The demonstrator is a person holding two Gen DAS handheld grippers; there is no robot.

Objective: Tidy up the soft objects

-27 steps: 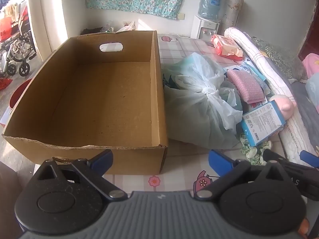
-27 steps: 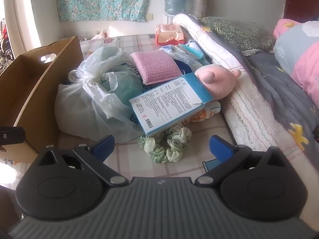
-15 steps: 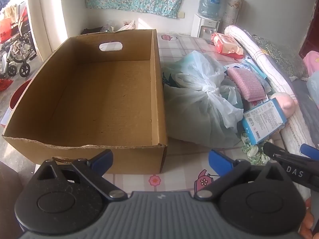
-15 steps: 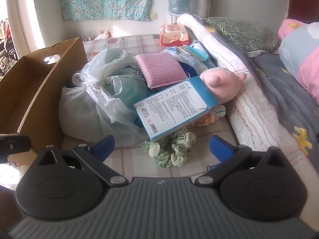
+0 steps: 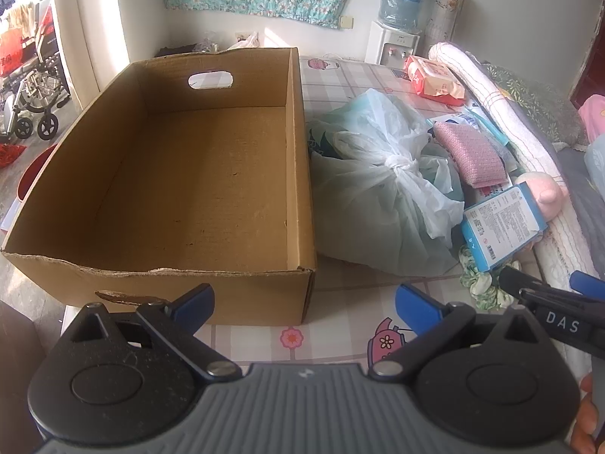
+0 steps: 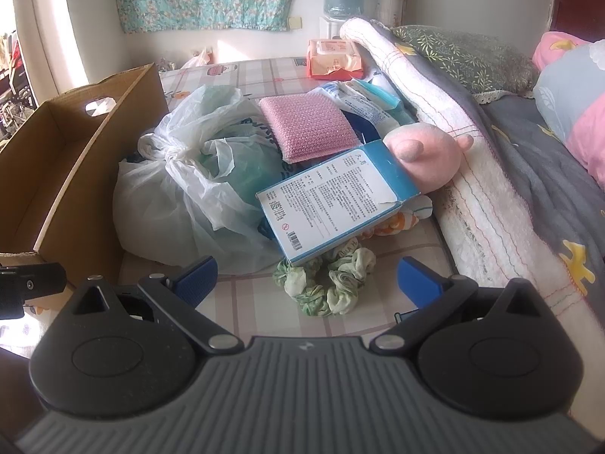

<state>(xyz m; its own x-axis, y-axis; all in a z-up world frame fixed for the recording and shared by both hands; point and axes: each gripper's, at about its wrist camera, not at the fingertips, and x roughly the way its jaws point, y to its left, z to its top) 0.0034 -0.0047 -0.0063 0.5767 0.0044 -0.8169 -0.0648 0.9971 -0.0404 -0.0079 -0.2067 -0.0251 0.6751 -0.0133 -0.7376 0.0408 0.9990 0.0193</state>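
Note:
An empty cardboard box (image 5: 189, 174) stands on the bed at the left; its side also shows in the right wrist view (image 6: 68, 174). Beside it lies a knotted plastic bag (image 5: 378, 189) (image 6: 181, 189), a pink sponge cloth (image 6: 308, 128), a pink plush toy (image 6: 427, 159), a blue-white carton (image 6: 332, 200) and a green scrunchie (image 6: 329, 283). My left gripper (image 5: 304, 299) is open and empty just in front of the box's near wall. My right gripper (image 6: 306, 280) is open and empty, its jaws on either side of the scrunchie, just short of it.
A rolled white quilt (image 6: 453, 151) and grey bedding (image 6: 548, 159) border the pile on the right. A pack of wipes (image 6: 332, 58) lies at the back. A water dispenser (image 5: 401, 11) stands by the far wall. A wheelchair (image 5: 30, 94) is beyond the bed's left edge.
My right gripper has moved forward and a little left toward the scrunchie and carton. It has come further into the left wrist view. The left gripper has hardly moved.

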